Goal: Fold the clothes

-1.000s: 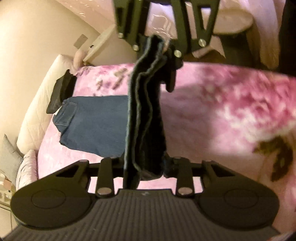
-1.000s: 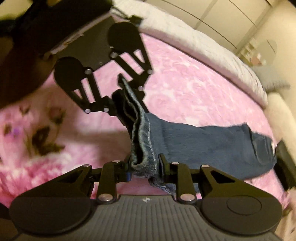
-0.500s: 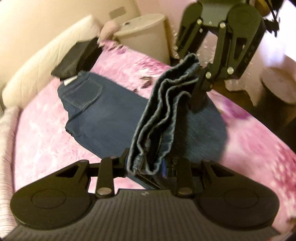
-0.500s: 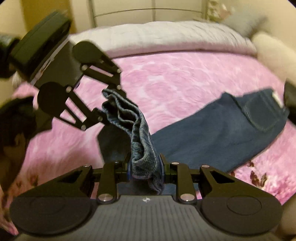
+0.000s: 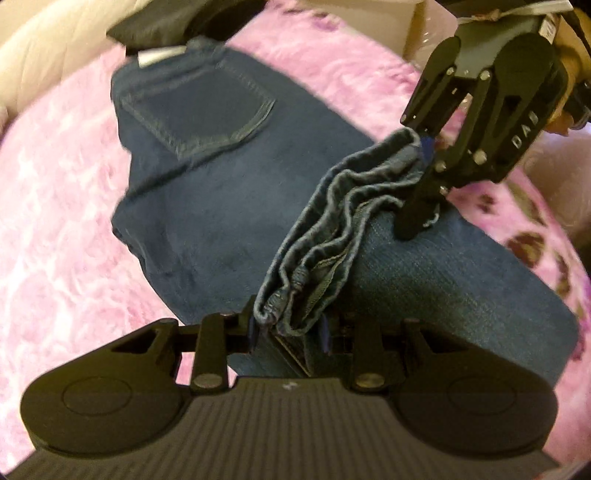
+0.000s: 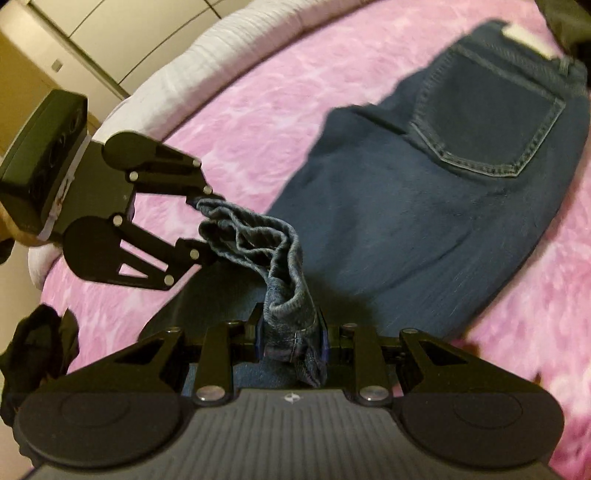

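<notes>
Dark blue jeans (image 5: 221,184) lie on a pink bedspread (image 5: 55,221), back pocket up, waistband at the far end. The leg hems (image 5: 332,221) are bunched and stretched between both grippers, above the thigh part. My left gripper (image 5: 288,328) is shut on one end of the hems. My right gripper (image 5: 421,162) is shut on the other end. In the right wrist view the jeans (image 6: 424,206) spread to the right, the right gripper (image 6: 291,339) pinches the hem bundle (image 6: 273,251), and the left gripper (image 6: 201,212) holds its far end.
A white quilted headboard or cushion (image 5: 44,55) borders the bed. A dark garment (image 5: 166,18) lies beyond the waistband. Another black cloth (image 6: 37,350) sits at the bed's left edge. Wardrobe doors (image 6: 92,29) stand behind.
Both grippers have carried the leg hems forward over the jeans toward the waistband and lower, folding the legs onto the seat part. Both stay shut on the hems.
</notes>
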